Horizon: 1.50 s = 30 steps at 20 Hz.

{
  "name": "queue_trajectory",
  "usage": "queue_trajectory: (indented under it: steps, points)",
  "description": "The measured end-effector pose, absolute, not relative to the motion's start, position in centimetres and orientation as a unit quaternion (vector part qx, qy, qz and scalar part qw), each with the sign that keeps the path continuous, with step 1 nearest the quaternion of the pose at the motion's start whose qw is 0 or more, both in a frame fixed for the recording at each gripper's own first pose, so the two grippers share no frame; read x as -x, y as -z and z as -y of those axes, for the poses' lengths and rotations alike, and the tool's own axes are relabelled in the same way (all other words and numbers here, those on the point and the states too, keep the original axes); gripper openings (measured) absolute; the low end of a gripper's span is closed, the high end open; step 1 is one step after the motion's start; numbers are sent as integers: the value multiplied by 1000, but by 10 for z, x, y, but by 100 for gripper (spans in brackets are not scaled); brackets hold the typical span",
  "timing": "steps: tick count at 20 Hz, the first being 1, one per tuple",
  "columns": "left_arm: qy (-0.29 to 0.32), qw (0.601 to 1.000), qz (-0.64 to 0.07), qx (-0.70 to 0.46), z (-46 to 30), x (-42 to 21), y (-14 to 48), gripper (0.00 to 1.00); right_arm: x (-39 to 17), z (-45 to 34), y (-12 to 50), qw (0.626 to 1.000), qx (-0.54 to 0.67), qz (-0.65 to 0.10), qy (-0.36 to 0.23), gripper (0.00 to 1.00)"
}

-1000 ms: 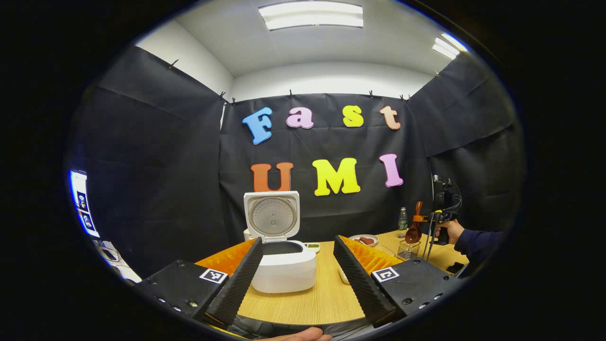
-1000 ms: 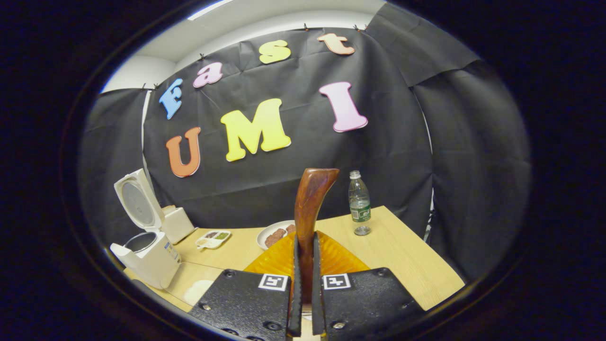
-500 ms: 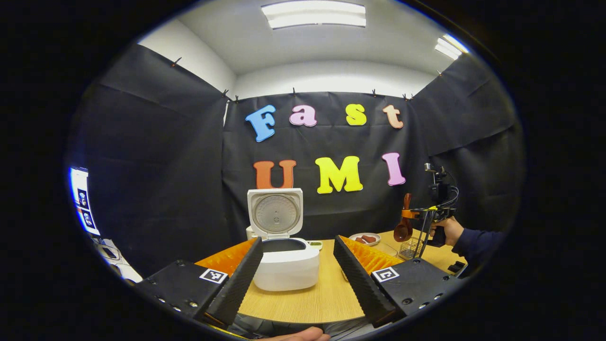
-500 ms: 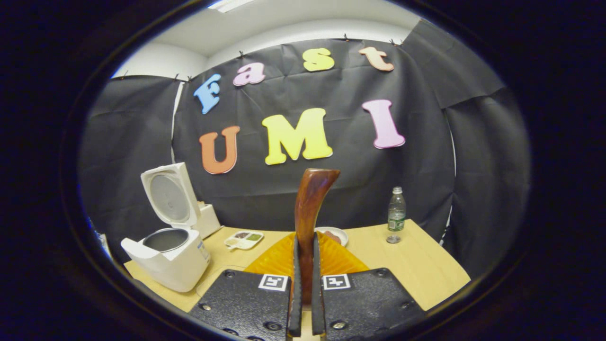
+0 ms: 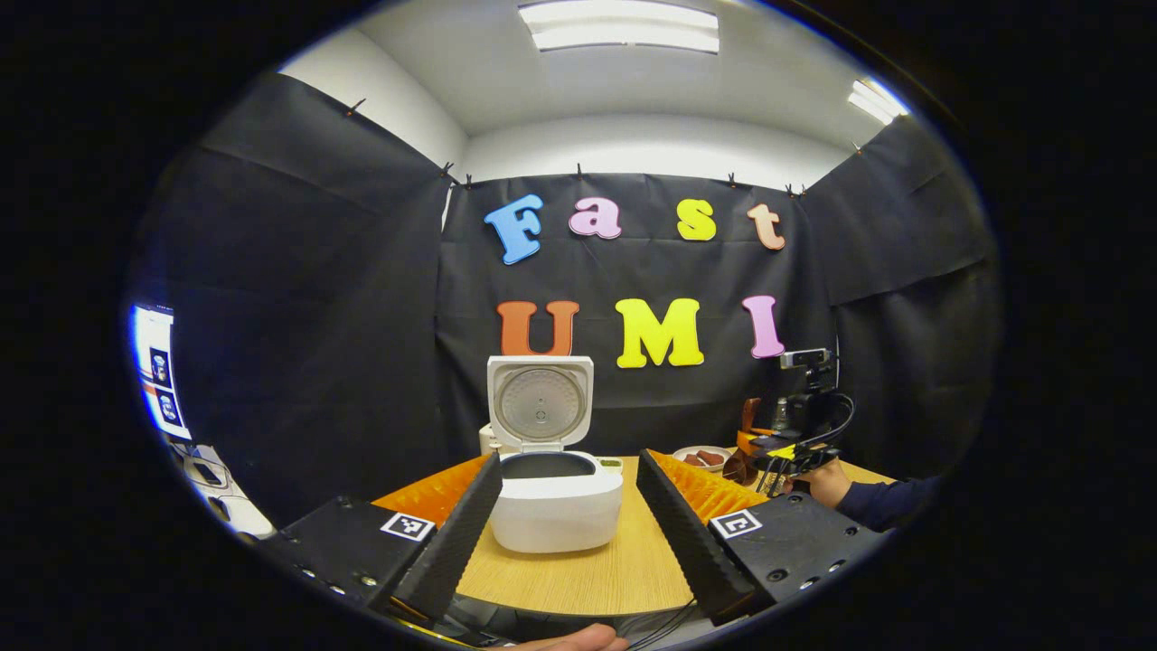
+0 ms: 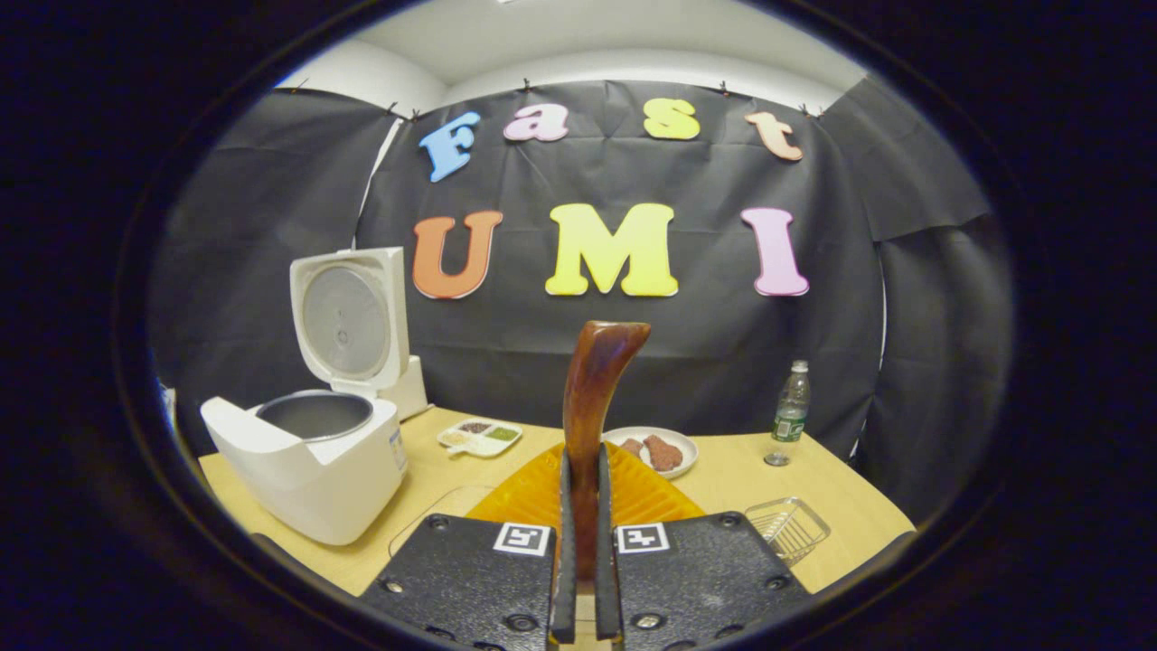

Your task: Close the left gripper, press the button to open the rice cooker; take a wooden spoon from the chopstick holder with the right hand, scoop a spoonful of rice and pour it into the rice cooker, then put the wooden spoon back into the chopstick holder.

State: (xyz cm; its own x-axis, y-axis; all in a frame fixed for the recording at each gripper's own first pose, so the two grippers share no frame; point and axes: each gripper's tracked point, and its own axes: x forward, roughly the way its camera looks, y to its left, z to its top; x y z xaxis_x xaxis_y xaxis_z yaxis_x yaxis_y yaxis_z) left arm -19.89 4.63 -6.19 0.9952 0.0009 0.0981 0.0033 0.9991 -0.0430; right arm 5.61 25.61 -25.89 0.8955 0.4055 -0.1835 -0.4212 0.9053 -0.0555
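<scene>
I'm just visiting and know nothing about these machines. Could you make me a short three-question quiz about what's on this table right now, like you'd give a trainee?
1. True or false: the rice cooker has its lid shut.
2. What is the right claw clamped on?
A. the water bottle
B. the wooden spoon
C. the plate
3. Fill in: the left claw has its fingers spread ____, with nothing between them.

Key
1. False. The lid stands upright and the pot inside is exposed.
2. B. Both fingers press on the spoon's handle.
3. Open. The cooker sits farther off on the wooden table, seen through the gap.
</scene>
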Motion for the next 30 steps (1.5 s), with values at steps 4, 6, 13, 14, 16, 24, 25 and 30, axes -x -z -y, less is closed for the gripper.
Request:
queue_trajectory:
  steps: [4,6,13,14,16,24,25,30]
  points:
    - [7,999,53,13,-42,202,64,95,-63,-269,302,966,90,-113,-214,14]
    - [12,999,52,11,-40,202,66,95,-68,-263,314,965,121,-118,-203,13]
    - [8,999,47,20,-45,197,73,95,-69,-254,335,969,117,-134,-174,13]
    - [7,999,44,22,-45,197,75,95,-66,-257,334,969,115,-132,-175,14]
    - [4,999,42,25,-48,196,75,95,-58,-265,340,968,109,-136,-180,14]
    - [0,999,37,22,-54,194,76,95,-20,-306,338,967,10,-148,-209,14]
    - [-1,999,39,17,-54,195,74,95,-16,-311,338,966,-2,-148,-212,14]
    - [11,999,44,5,-48,198,74,95,-16,-320,337,947,-109,-194,-231,14]
